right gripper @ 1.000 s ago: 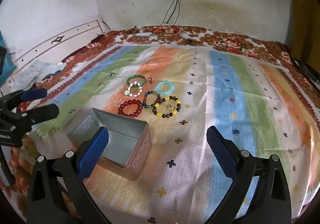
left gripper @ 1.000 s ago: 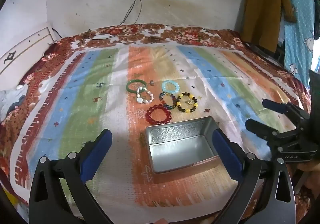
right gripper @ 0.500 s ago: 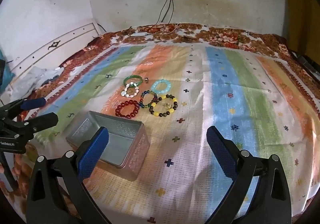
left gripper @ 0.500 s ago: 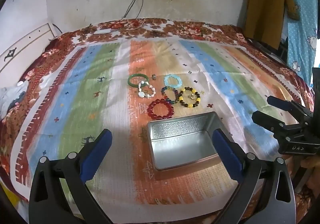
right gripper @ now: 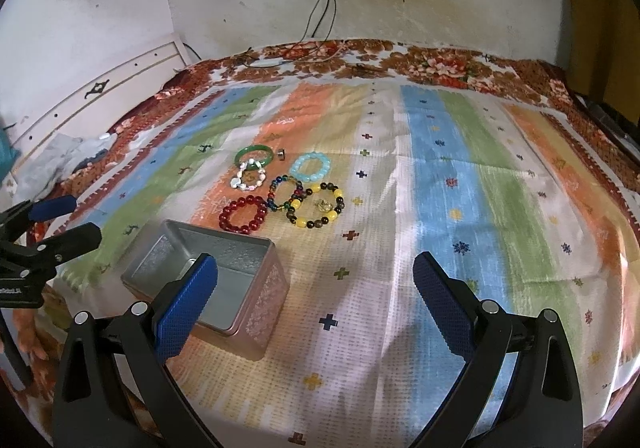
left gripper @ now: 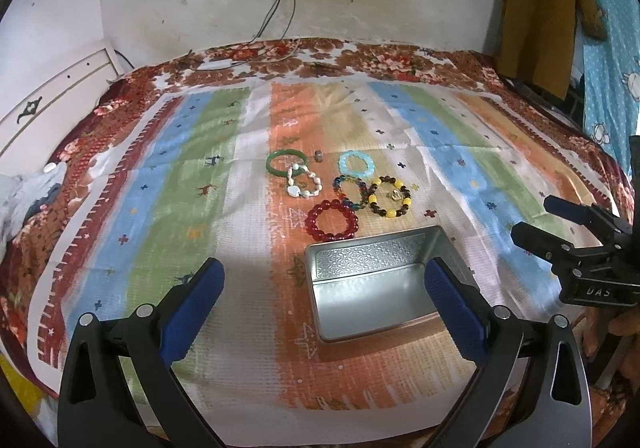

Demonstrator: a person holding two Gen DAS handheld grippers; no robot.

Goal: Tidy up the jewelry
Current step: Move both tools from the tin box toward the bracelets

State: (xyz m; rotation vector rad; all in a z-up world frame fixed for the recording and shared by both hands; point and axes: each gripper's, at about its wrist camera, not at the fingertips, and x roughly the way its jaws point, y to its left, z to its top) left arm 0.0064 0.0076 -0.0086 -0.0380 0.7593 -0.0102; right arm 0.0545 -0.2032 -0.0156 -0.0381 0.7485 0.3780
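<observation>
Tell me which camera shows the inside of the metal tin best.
The left wrist view: it looks straight into the metal tin, showing its bare floor and embossed far wall. In the right wrist view the right gripper has one finger across the tin's opening, so less of the floor shows.

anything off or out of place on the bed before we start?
Nothing damaged or spilled. Six bracelets lie flat in a cluster; the multicolour bracelet overlaps the yellow-and-brown bracelet. The tin sits askew to the blanket stripes and holds nothing. Both tongs, left and right, are open.
</observation>
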